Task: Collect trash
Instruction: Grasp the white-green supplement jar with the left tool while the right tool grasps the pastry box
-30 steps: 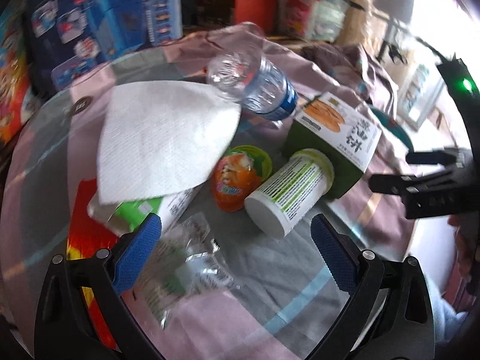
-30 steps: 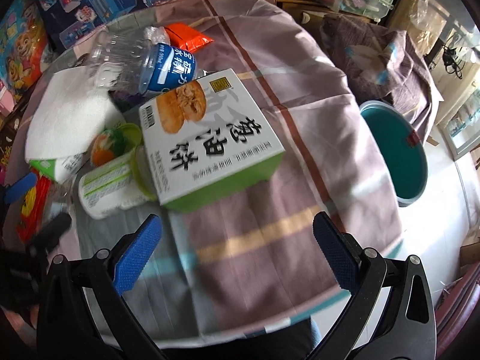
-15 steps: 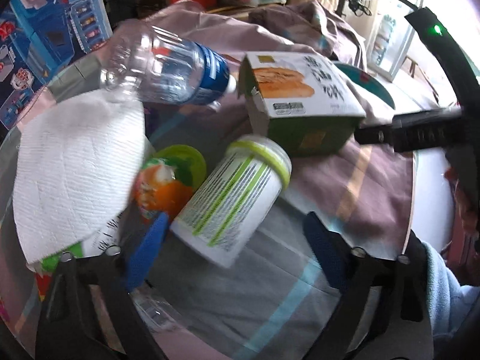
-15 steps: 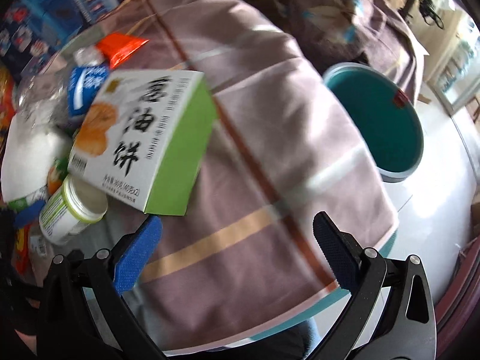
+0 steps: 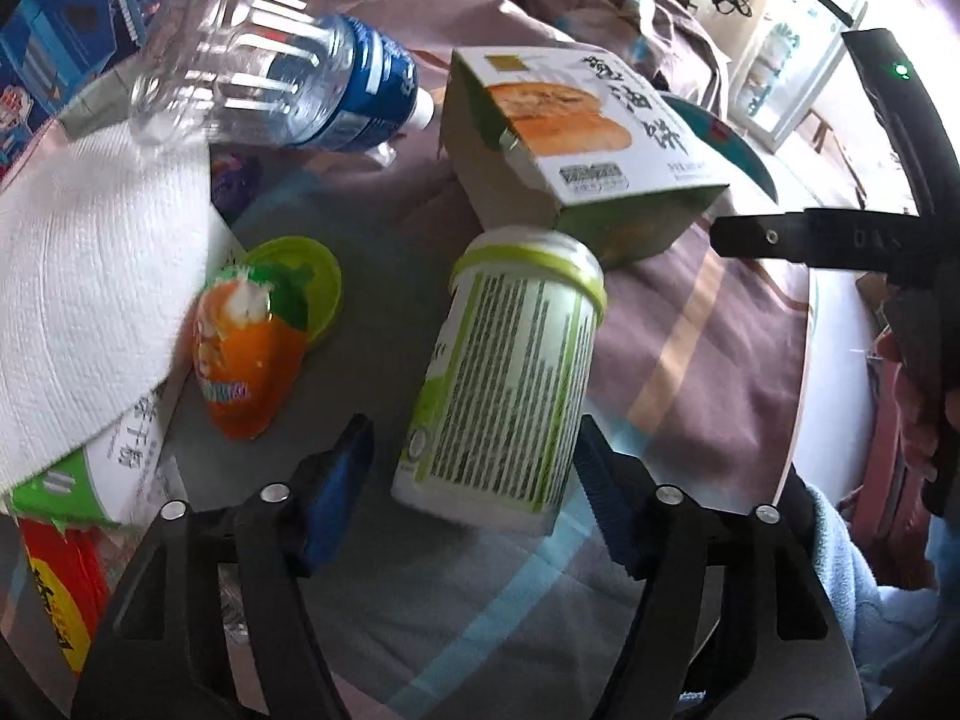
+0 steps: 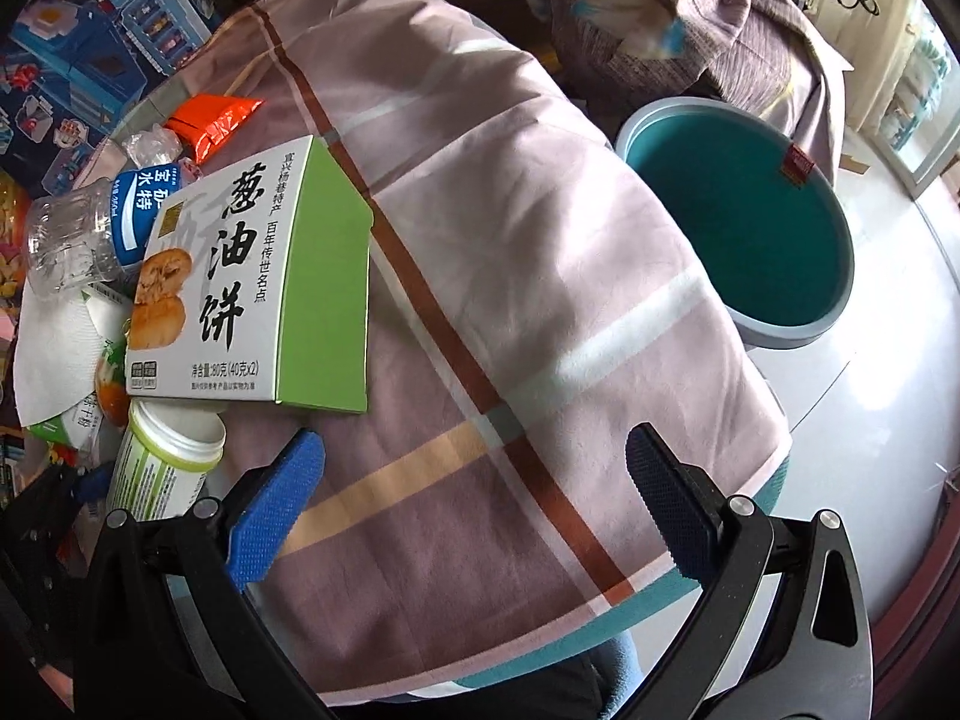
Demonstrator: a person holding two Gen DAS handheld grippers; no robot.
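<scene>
Closing around the white-and-green canister [image 5: 510, 384], the left gripper [image 5: 474, 474] hides its base; the right gripper [image 6: 474, 504] gapes wide, holding nothing.

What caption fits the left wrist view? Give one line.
Left hand-held gripper closing around a lying white-and-green jar among tabletop trash.

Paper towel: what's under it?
Under the paper towel, a green-and-white packet sticks out, and the orange jelly cup is tucked under its edge. Anything deeper is covered.
</scene>
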